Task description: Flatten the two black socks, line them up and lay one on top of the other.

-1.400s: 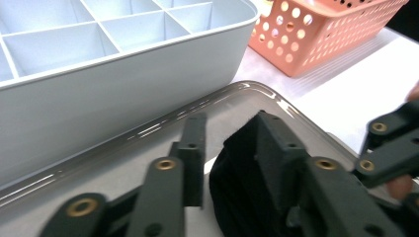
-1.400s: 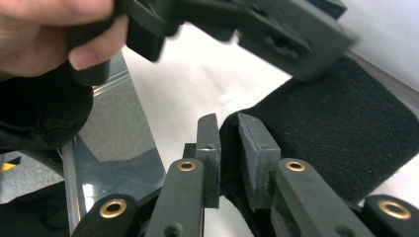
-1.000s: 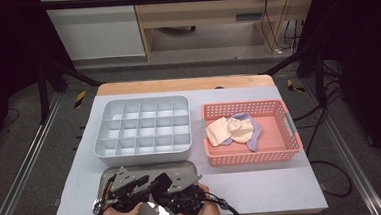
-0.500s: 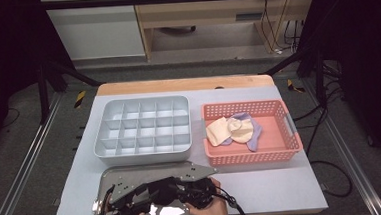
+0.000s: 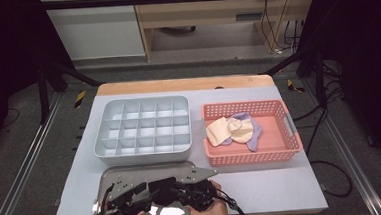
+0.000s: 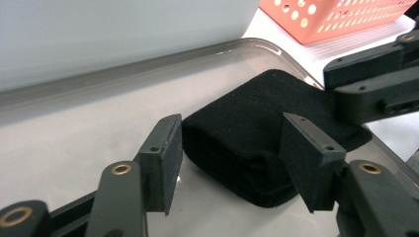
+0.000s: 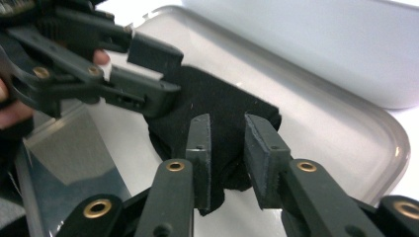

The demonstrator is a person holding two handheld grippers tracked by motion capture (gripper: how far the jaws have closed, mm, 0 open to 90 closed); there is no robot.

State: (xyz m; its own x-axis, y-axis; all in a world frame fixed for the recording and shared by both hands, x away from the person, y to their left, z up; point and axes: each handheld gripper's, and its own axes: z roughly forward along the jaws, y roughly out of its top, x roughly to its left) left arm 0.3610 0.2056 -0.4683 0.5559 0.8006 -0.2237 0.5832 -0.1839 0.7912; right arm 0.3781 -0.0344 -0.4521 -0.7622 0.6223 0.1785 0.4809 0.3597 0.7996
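I cannot read any text, label, brand, number or sign here. The grey divided tray (image 5: 142, 126), the pink basket (image 5: 252, 157) and the metal tray (image 6: 99, 84) have plain surfaces with no writing on them. The black cloth (image 6: 257, 133) also carries no tag with letters. On the floor, at the left and right of the frame, there are yellow-black striped marks (image 5: 80, 98), but they have no words.
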